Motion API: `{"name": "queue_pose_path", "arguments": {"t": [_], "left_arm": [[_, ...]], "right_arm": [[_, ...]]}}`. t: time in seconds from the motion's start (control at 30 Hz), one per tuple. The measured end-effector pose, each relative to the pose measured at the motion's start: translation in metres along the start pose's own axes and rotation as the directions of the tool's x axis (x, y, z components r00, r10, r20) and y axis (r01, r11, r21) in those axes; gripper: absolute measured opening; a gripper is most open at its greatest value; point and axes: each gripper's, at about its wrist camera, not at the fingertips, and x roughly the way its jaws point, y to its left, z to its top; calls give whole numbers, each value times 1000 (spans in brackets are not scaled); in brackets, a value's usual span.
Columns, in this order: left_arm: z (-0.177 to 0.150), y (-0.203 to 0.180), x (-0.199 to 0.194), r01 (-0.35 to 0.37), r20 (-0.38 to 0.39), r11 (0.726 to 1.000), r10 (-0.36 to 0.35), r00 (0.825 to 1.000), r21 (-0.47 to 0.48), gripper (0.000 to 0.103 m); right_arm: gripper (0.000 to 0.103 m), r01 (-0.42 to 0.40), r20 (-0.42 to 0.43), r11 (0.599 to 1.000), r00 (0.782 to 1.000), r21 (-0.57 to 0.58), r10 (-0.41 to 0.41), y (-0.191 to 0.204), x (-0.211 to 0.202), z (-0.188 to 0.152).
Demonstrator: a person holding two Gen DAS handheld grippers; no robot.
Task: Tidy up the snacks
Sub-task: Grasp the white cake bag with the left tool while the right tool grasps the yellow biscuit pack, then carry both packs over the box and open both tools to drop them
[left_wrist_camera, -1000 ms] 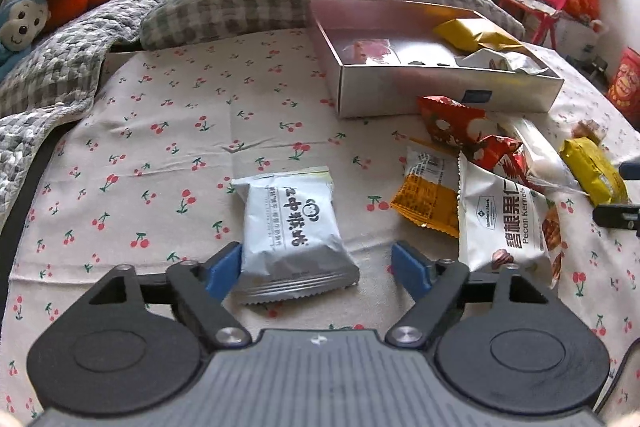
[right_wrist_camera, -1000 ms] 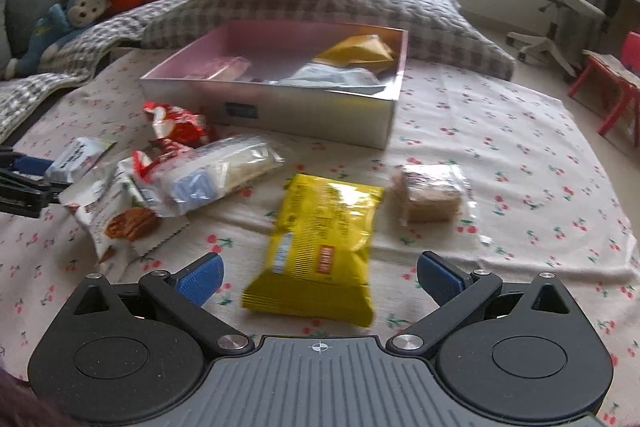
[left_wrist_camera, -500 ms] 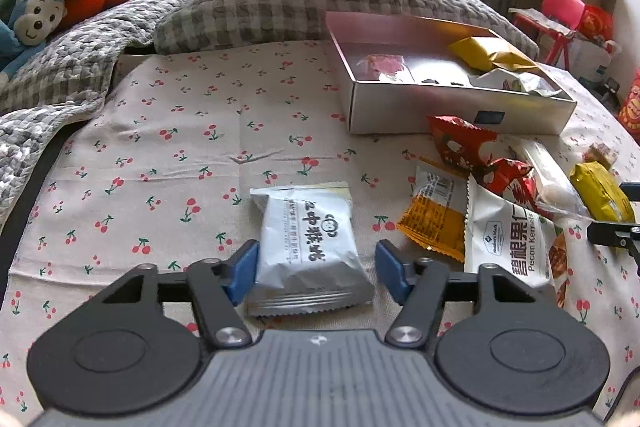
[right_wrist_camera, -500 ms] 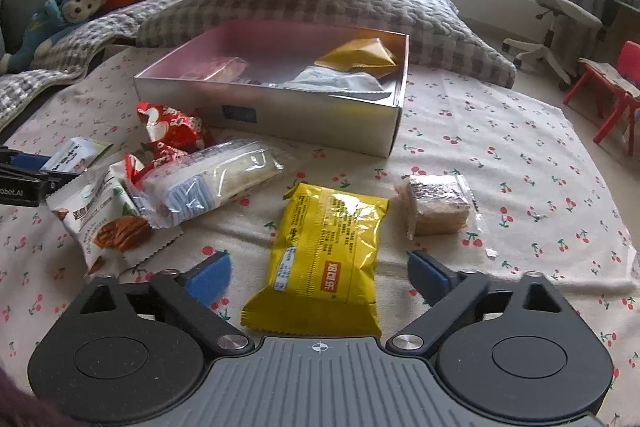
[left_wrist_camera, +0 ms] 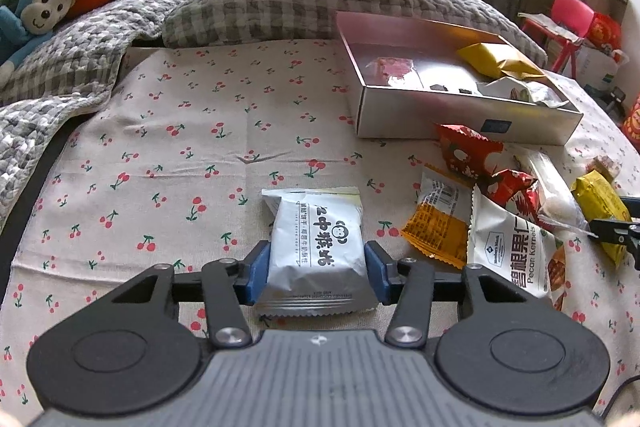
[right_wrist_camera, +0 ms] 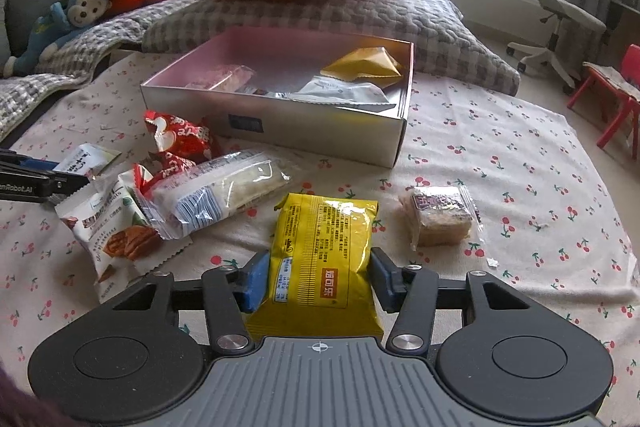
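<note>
**Both grippers closing on a packet each, box waiting beyond**

Left wrist view: the left gripper (left_wrist_camera: 316,273) has just been closing its jaws, and its blue pads (left_wrist_camera: 256,273) now press the two long sides of the white snack packet (left_wrist_camera: 316,247), which lies flat on the cherry-print cloth (left_wrist_camera: 160,155) directly between the fingers. The packet's sealed bottom edge sits nearest the gripper body and its top points away. Ahead and to the right stands the open silver box (left_wrist_camera: 460,119), with a few snacks already inside. Right of the gripper lies a loose cluster: an orange packet (left_wrist_camera: 436,223), a pecan bag (left_wrist_camera: 516,255) and red wrappers (left_wrist_camera: 468,151).

Right wrist view: the right gripper (right_wrist_camera: 318,281) has likewise just been closing, and its pads meet the sides of the yellow snack packet (right_wrist_camera: 324,259), caught between them on the cloth. Just ahead and to the right rests a clear-wrapped cake square (right_wrist_camera: 438,221); ahead and to the left lies a clear-wrapped roll (right_wrist_camera: 216,193). The box is straight ahead, well beyond.

Handling, as I judge it: both packets look light, puffy and slick-filmed, so they will dent rather than resist. A hold across the middle of the body, not on the thin crimped ends, should keep them from slipping; too hard a squeeze may crush what is inside.
</note>
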Motion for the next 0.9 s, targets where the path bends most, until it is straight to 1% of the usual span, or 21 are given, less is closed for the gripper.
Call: {"name": "queue_pose_path", "arguments": {"t": [0.2, 0.43, 0.6, 0.73, 0.9], "left_arm": [[3, 0, -2, 4, -11, 1000, -5, 1000, -16, 46], [10, 1, -8, 13, 4, 999, -13, 1000, -42, 44], [18, 0, -12, 15, 11, 997, -15, 1000, -79, 44], [27, -2, -17, 22, 27, 995, -19, 999, -93, 44], [40, -4, -26, 38, 54, 992, -32, 998, -117, 44]], "right_arm": [[51, -11, 15, 1000, 1000, 7, 11, 2, -6, 8], [51, -12, 21, 1000, 1000, 25, 12, -1, -10, 14], [51, -16, 27, 999, 1000, 39, 15, -2, -15, 19], [51, -12, 42, 998, 999, 58, 10, -1, -20, 29], [51, -33, 81, 995, 996, 95, 25, 1, -30, 49]]}}
